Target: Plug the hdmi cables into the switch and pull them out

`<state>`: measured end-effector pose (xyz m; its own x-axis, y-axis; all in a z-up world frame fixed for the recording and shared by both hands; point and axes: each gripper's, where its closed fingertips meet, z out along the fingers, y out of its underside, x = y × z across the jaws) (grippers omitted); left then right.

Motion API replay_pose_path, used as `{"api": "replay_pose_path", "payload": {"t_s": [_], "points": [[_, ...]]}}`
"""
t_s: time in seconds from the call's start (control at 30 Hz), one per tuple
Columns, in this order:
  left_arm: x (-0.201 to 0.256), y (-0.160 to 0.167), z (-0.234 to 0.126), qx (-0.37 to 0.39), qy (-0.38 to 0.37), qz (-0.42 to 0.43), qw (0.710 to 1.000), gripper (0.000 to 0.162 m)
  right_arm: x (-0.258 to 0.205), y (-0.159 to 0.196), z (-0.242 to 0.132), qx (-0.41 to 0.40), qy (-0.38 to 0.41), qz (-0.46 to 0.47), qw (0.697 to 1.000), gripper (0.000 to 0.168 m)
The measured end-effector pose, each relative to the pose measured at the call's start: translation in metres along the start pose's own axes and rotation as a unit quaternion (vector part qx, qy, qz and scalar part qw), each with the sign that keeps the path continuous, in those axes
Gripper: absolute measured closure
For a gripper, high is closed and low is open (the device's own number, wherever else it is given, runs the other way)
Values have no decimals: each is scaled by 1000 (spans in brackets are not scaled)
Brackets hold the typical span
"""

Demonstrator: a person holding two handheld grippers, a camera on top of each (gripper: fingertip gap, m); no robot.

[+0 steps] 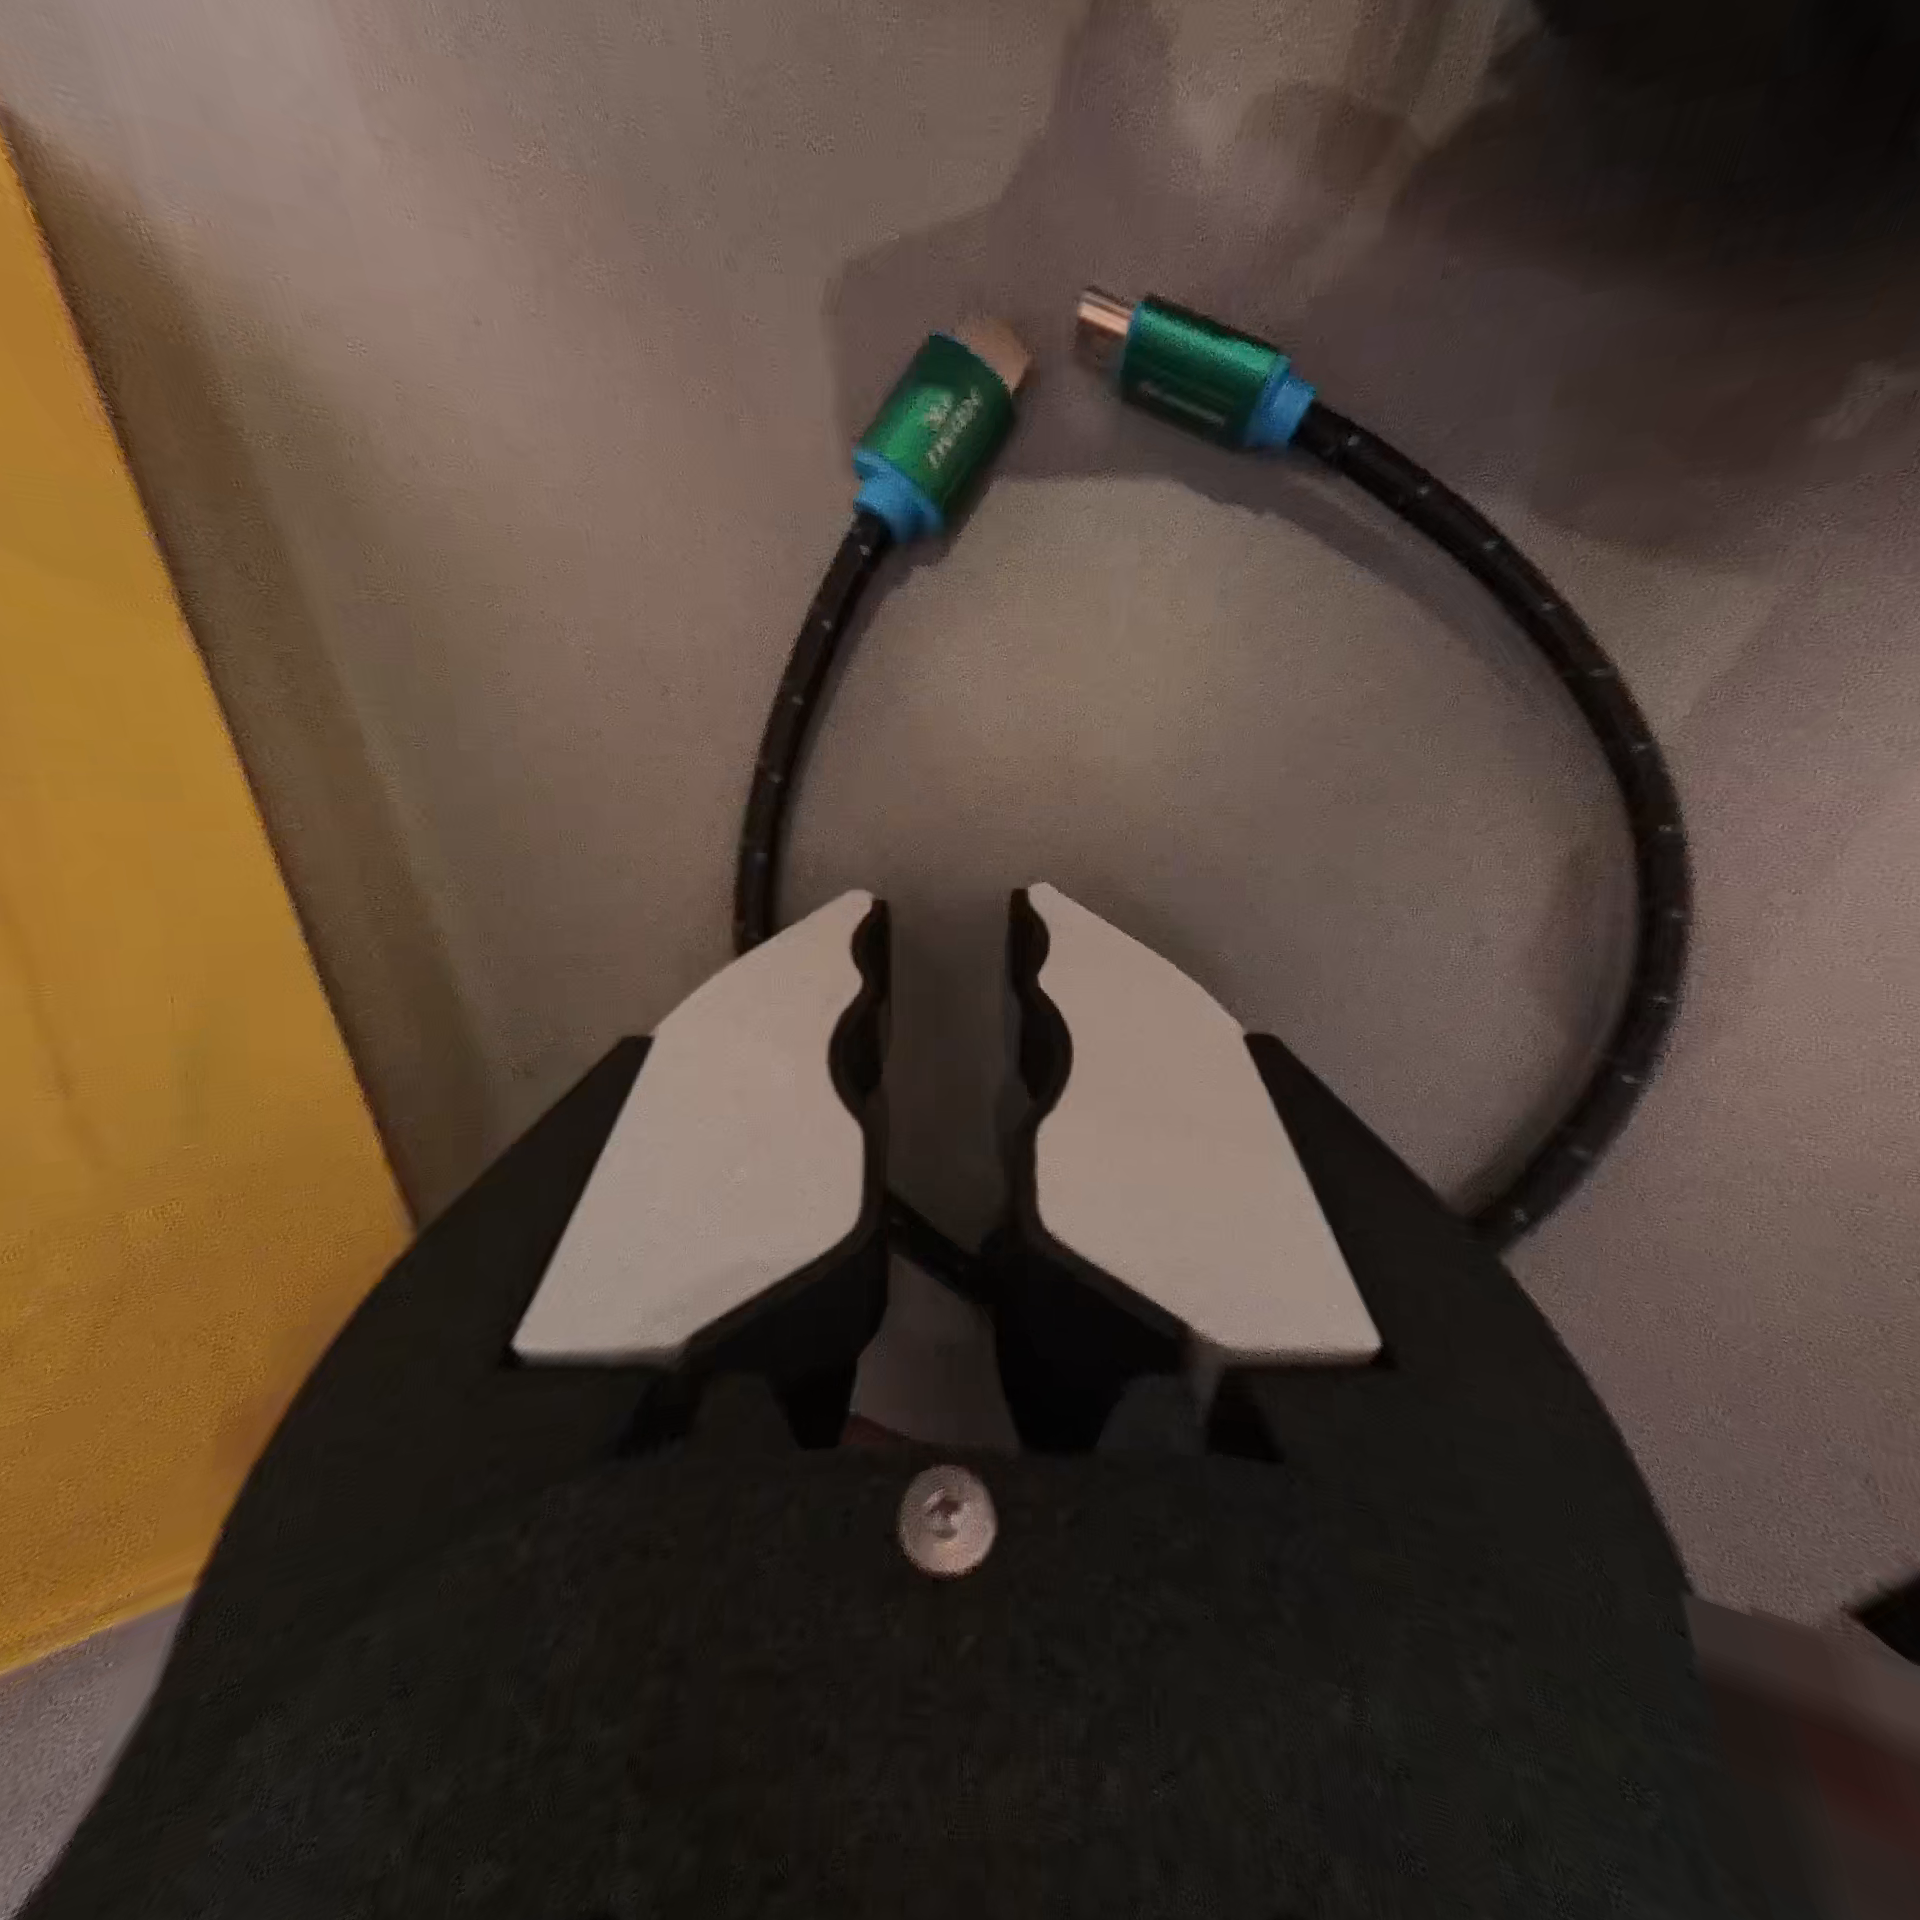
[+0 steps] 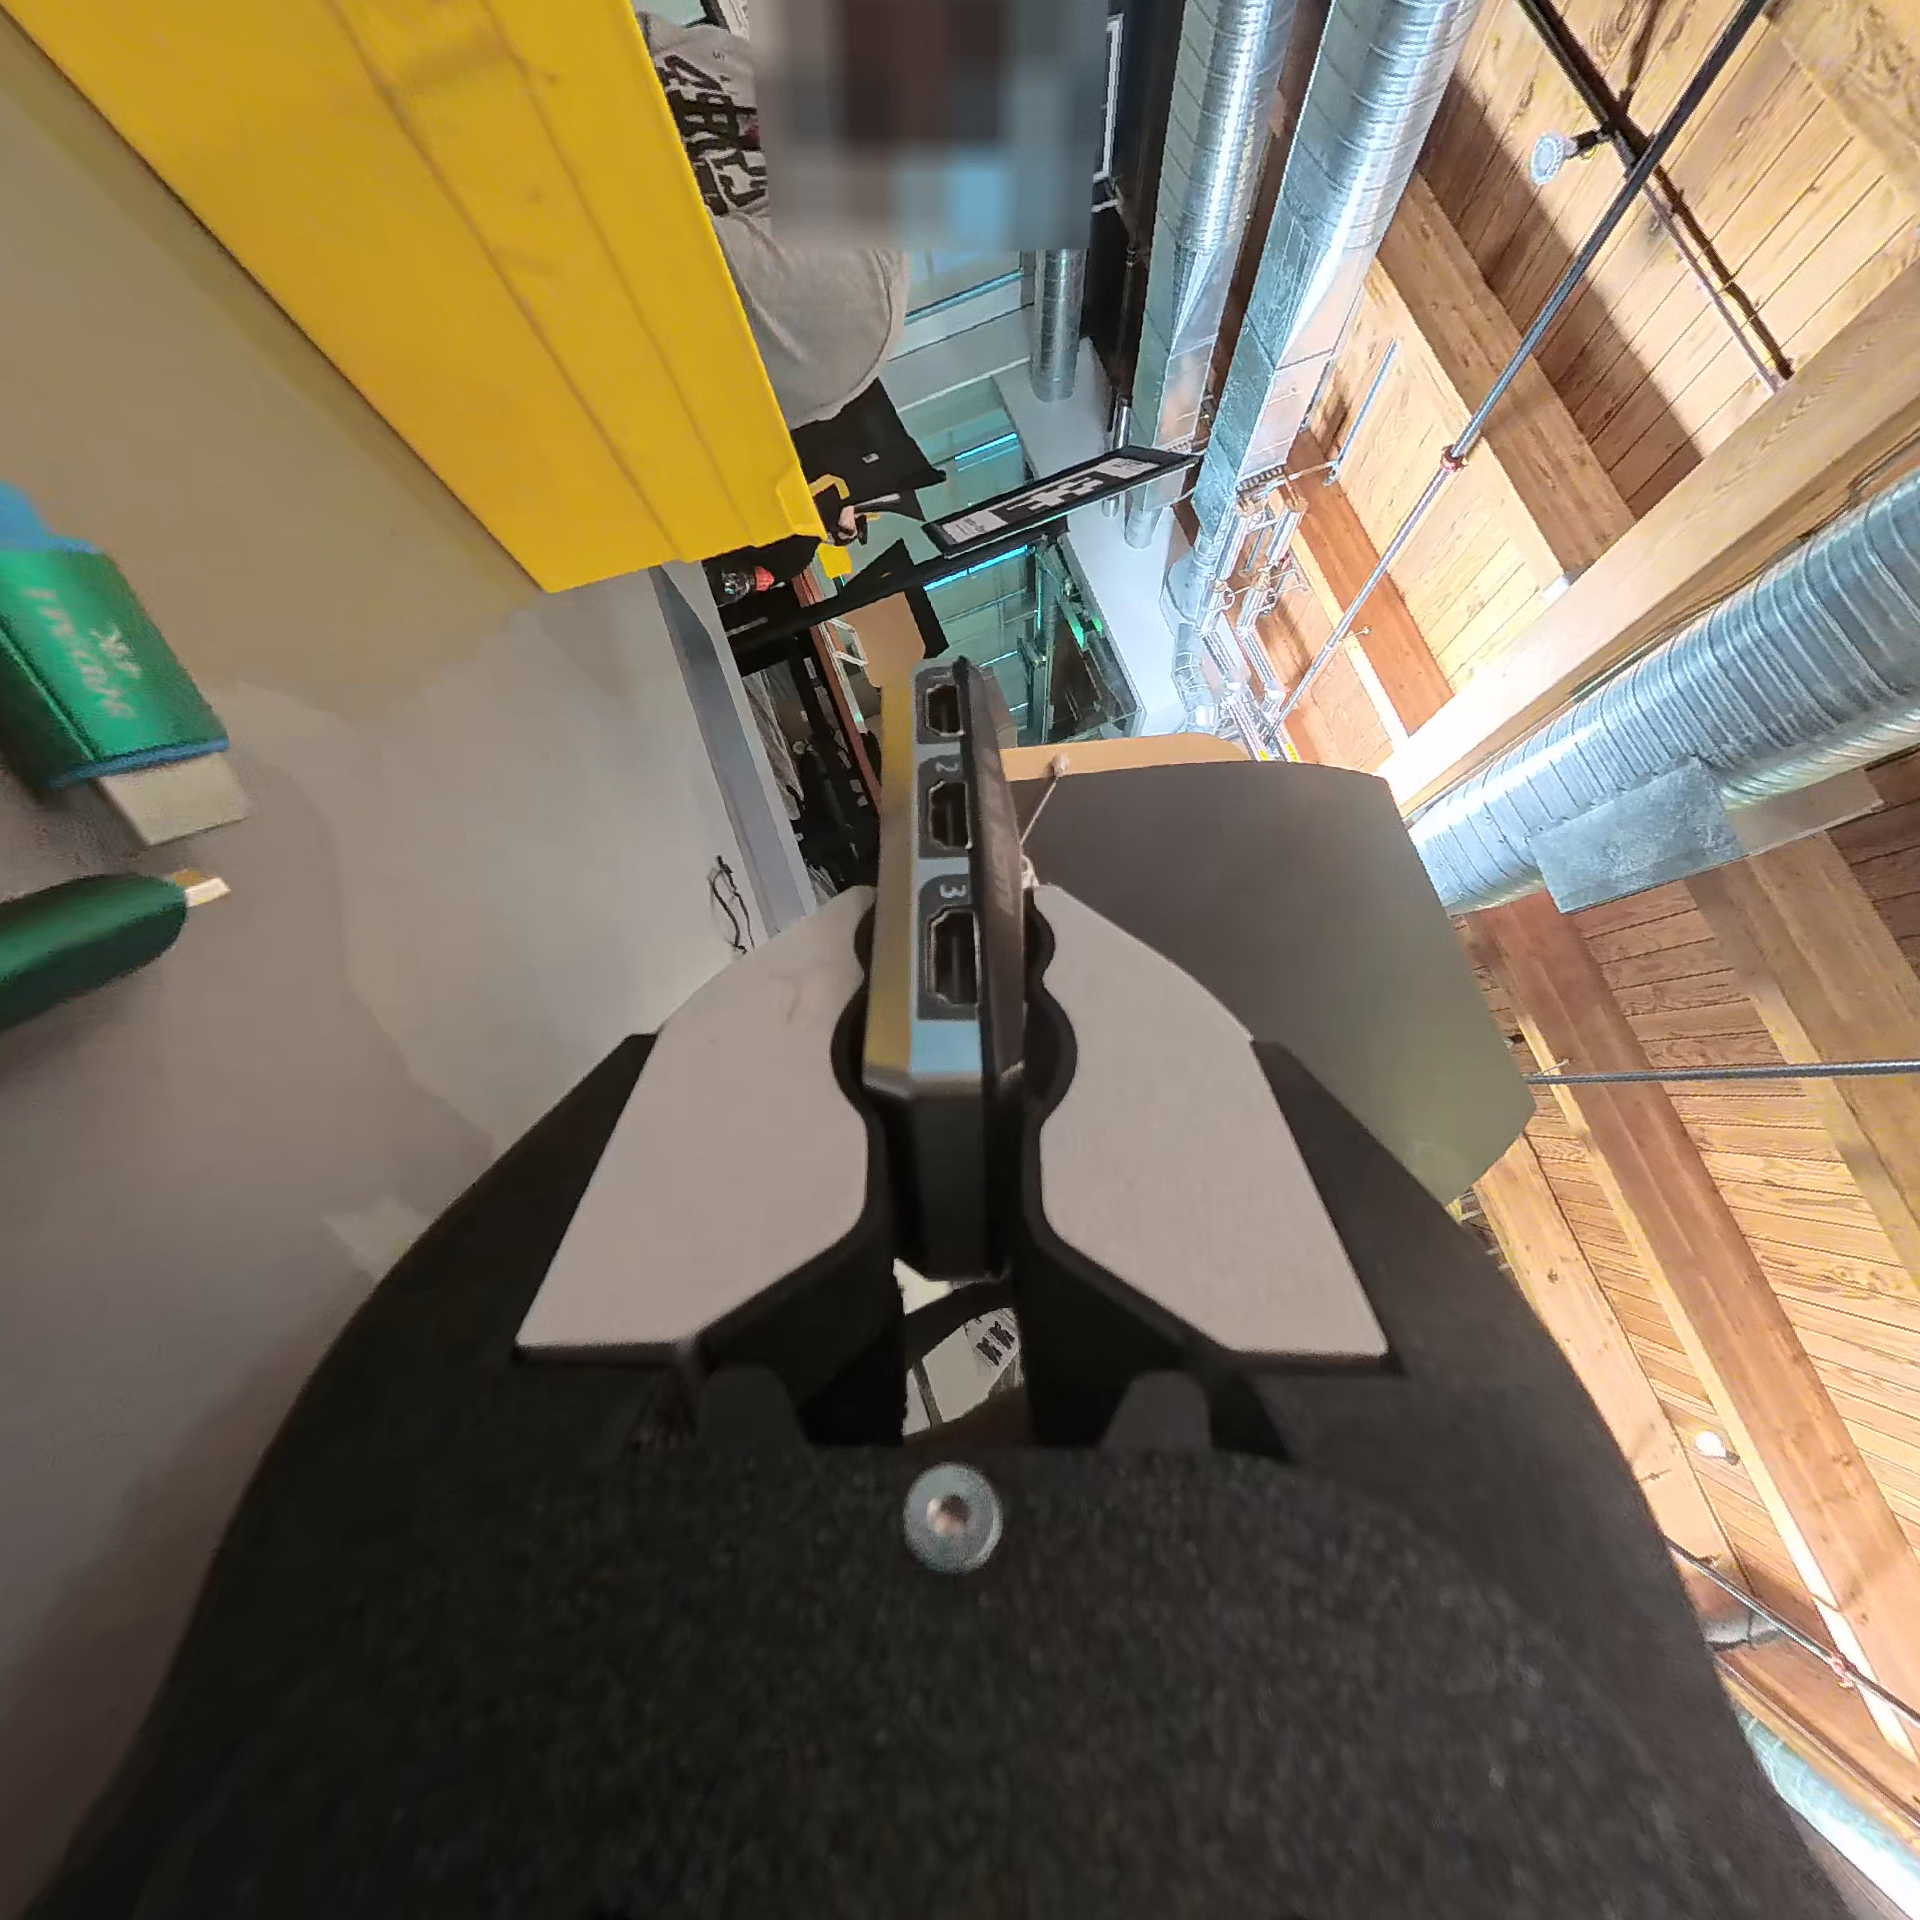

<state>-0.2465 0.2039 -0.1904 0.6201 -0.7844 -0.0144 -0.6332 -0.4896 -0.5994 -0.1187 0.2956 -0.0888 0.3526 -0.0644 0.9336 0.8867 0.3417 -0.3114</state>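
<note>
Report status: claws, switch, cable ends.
Right claw shut on switch, three ports empty. Left claw open, empty. HDMI cable loose on table, both plugs unplugged. Nothing blocking.

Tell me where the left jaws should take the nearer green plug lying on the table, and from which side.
Grip the green metal shell of the left plug across its long flat sides, coming from above and behind the blue collar. It lies flat, gold tip pointing away, so that leaves the tip free for the switch.
</note>
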Motion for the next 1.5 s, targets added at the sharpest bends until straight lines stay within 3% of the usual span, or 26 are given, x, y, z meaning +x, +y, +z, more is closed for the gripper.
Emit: {"api": "replay_pose_path", "payload": {"t_s": [0.2, 0.37, 0.4, 0.5, 0.63, 0.73, 0.87, 0.93, 1.07, 1.37, 1.47, 1.5], "points": [[62, 22, -29, -14, 150, -65, 986, 134, 0, 0, -1, -2, -1, 2, 1000, 146], [6, -32, -43, 96, -7, 12, 995, 128, -4, -2, 1, 0, -9, 2, 1000, 146], [-6, -39, -35, 80, -29, 14, 996, 126, -5, -2, 1, -1, -10, 1, 1000, 146], [-22, -48, -1, -12, -42, -16, 999, 98, -5, -3, -1, 0, -11, -1, 1000, 145], [-19, -39, 35, -62, -9, -15, 998, 95, -2, -2, -3, -1, -9, 7, 1000, 145], [-9, -28, 24, -66, 26, -10, 997, 122, -1, -2, -3, 0, -9, 11, 1000, 145], [19, 6, -3, -60, 46, -6, 997, 125, -3, -3, -3, 1, -12, 8, 1000, 146], [25, 22, -15, -60, 35, 4, 998, 134, -3, -4, -3, 3, -13, 8, 1000, 146], [16, 13, -29, 12, -8, 40, 999, 129, -4, -4, -1, 3, -14, 6, 1000, 146], [41, 18, -12, -2, -23, 32, 999, 115, -4, -4, -2, 1, -14, 6, 1000, 146], [29, 19, -12, -7, -89, 65, 994, 153, -5, -4, -1, 1, -16, 4, 1000, 146], [23, 19, -12, -7, -120, 93, 988, 155, -5, -4, -1, 0, -15, 4, 1000, 146]]}}
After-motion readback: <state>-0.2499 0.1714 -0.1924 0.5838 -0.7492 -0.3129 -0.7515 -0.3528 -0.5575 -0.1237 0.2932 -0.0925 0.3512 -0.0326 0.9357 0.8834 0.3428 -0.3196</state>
